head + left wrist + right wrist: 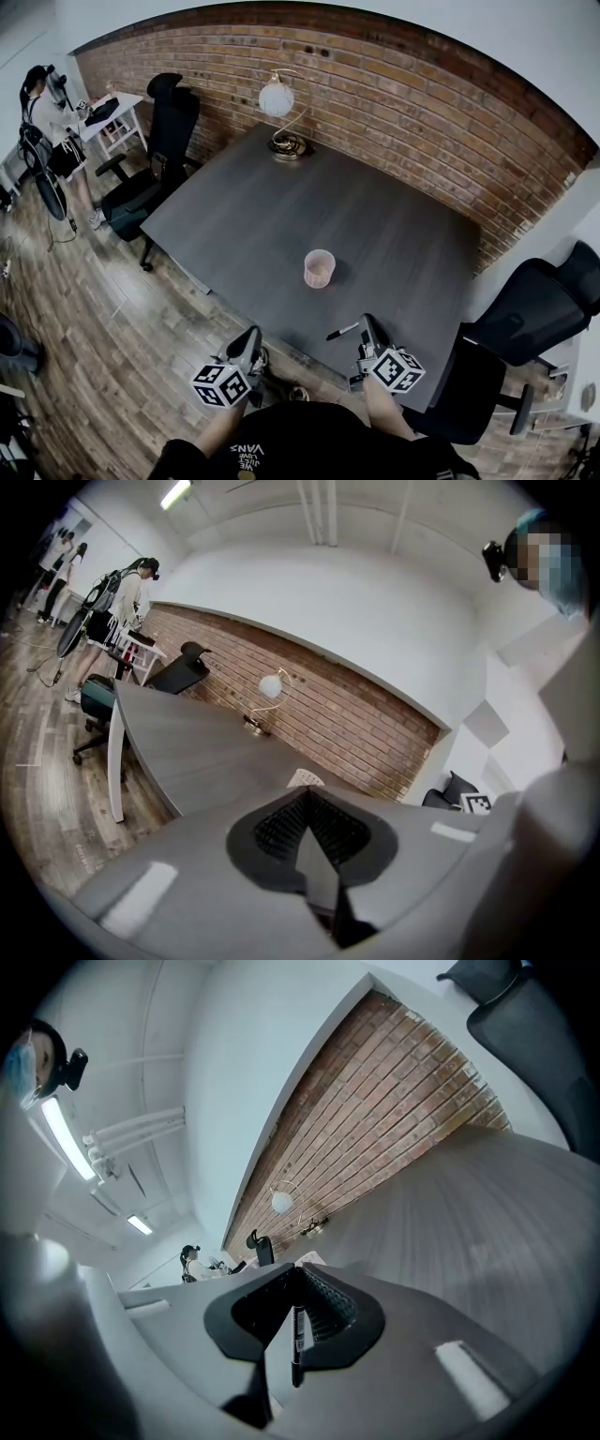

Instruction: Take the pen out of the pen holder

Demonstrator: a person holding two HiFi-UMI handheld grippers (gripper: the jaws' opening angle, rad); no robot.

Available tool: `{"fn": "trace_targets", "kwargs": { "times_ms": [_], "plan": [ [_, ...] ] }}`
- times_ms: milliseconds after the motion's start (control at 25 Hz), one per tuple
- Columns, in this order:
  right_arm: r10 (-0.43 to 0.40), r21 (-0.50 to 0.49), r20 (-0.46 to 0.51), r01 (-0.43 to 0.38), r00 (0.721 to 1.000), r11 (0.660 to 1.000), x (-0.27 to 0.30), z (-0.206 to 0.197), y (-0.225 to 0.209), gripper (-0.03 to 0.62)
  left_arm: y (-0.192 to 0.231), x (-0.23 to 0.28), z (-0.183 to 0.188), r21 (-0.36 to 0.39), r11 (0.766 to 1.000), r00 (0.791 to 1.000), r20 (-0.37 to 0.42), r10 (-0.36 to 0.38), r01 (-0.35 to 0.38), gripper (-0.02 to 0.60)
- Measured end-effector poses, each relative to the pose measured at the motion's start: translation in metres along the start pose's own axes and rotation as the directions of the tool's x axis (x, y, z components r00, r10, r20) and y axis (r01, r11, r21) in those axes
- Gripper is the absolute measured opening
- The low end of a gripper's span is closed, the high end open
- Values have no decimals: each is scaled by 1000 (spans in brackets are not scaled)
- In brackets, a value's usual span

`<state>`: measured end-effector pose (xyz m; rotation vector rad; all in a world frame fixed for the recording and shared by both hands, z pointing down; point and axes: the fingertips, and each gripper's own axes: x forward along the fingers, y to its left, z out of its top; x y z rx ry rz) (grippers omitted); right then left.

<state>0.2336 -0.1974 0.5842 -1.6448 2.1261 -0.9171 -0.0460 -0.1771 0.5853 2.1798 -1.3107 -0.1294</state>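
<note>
By the edge of the table (281, 216), the right claw (298, 1277) pinches the pen (297, 1337); the left claw (306, 797) is pressed together.

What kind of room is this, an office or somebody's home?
Most likely an office or meeting room. A large grey table stands along a brick wall, black office chairs stand beside it, and a person works at a small white desk further off.

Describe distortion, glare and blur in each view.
Head view: fisheye bows the brick wall into an arc, corners black. Left gripper view: ceiling light glares, edges vignetted. Right gripper view: scene tilted, strip light blown out, pen sharp.
</note>
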Motion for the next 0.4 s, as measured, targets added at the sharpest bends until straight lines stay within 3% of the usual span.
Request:
{"fn": "trace_targets", "kwargs": {
  "times_ms": [400],
  "plan": [
    [-5,15,15,5,1000,1000,6,8,-5,28,1,2,2,-1,1000,1000,1,11,-11,52]
  ]
}}
